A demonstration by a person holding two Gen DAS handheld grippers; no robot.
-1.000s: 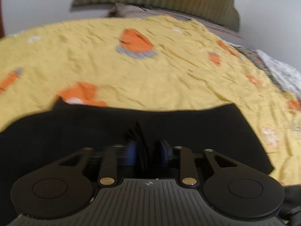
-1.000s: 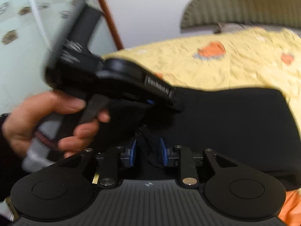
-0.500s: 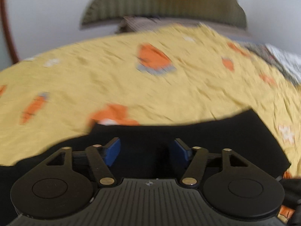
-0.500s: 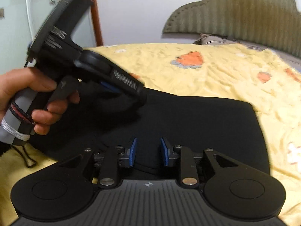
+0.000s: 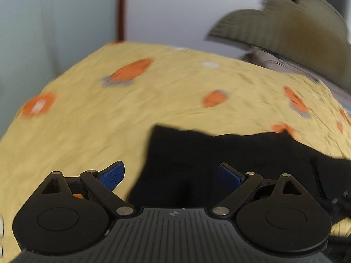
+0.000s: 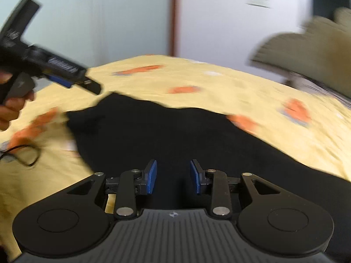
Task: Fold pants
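The black pants lie folded flat on a yellow bedspread. My left gripper hovers over their left edge with its blue pads spread wide and still opening; nothing is pinched between them. In the right wrist view the pants fill the middle. My right gripper hangs above them, its pads a little apart and gripping no cloth. The left gripper shows at the upper left, held by a hand, off the pants' far left corner.
The bedspread carries orange prints and spreads in every direction around the pants. An olive padded headboard and a pillow stand at the far right. A thin black cord loop lies on the bed at the left. Walls and a brown door frame lie beyond.
My left gripper let go of the black cloth, spread wide and swung left to the pants' edge. My right gripper's pads parted off the fabric, and its view swung left too.
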